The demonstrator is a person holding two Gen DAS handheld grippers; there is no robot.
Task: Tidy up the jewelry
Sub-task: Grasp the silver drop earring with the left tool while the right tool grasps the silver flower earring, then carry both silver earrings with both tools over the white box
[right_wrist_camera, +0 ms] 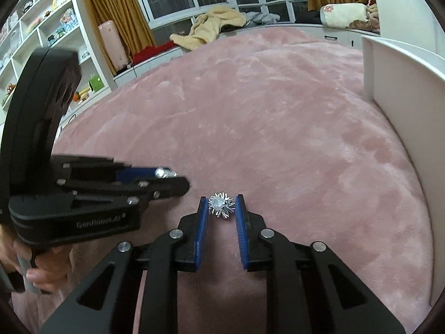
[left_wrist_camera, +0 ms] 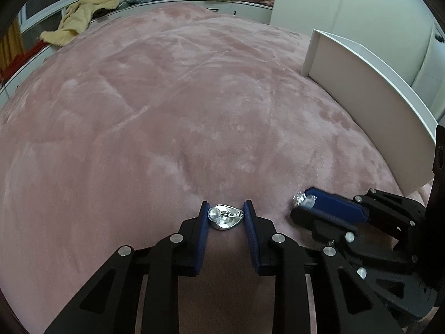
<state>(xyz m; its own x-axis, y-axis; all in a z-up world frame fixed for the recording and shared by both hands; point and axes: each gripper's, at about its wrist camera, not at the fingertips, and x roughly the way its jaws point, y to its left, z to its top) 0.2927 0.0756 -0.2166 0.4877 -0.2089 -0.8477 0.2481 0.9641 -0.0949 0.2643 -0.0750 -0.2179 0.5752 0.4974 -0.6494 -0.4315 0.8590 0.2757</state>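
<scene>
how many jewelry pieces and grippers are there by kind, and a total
smooth silver heart-shaped piece: 1, held in the left gripper
spiky silver piece: 1, held in the right gripper
grippers: 2
total: 4

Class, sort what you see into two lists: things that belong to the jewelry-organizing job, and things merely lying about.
Part of the job:
- left gripper, closed on the smooth silver piece
- right gripper, closed on the spiky silver piece
- white tray

Lying about:
- yellow garment
- rolled floral blanket
- shelf toys
</scene>
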